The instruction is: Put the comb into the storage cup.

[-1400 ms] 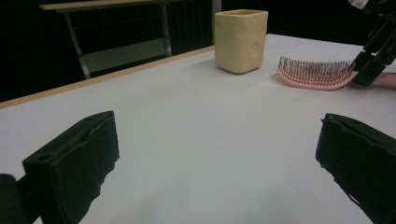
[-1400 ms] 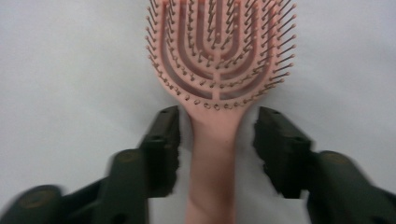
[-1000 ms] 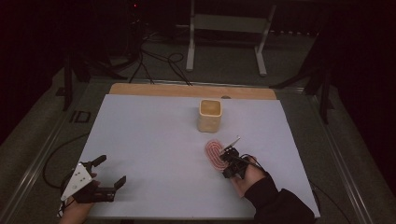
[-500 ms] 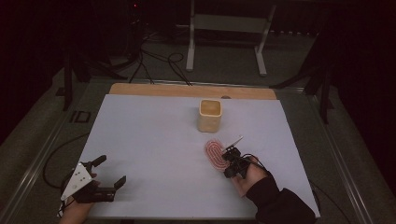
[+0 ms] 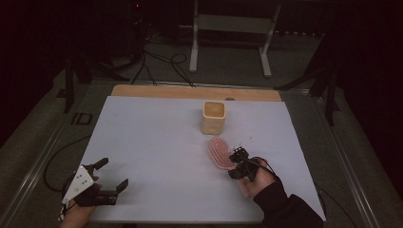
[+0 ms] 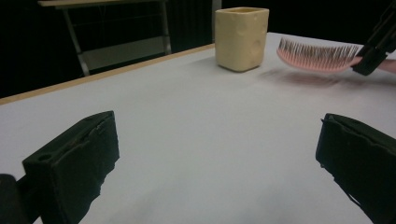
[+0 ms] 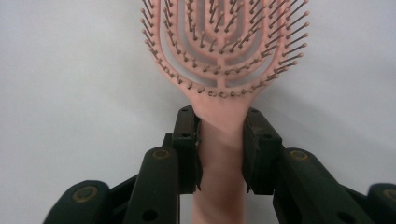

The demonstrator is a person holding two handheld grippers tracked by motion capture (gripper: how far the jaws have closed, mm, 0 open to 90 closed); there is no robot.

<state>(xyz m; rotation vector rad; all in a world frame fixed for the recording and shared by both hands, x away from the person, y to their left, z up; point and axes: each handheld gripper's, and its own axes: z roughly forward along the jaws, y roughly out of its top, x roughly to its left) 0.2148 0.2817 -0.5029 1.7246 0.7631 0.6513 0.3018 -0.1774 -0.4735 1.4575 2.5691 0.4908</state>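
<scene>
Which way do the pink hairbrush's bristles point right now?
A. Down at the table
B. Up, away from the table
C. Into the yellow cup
B: in the left gripper view the hairbrush is lifted off the white table with its bristles standing upward, while the right gripper clamps its handle; the yellow cup stands apart beside it.

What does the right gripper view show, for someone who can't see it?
The right gripper has its two black jaws closed on the handle of a pink hairbrush. The brush head points away from the camera, bristles up, above a white table.
</scene>
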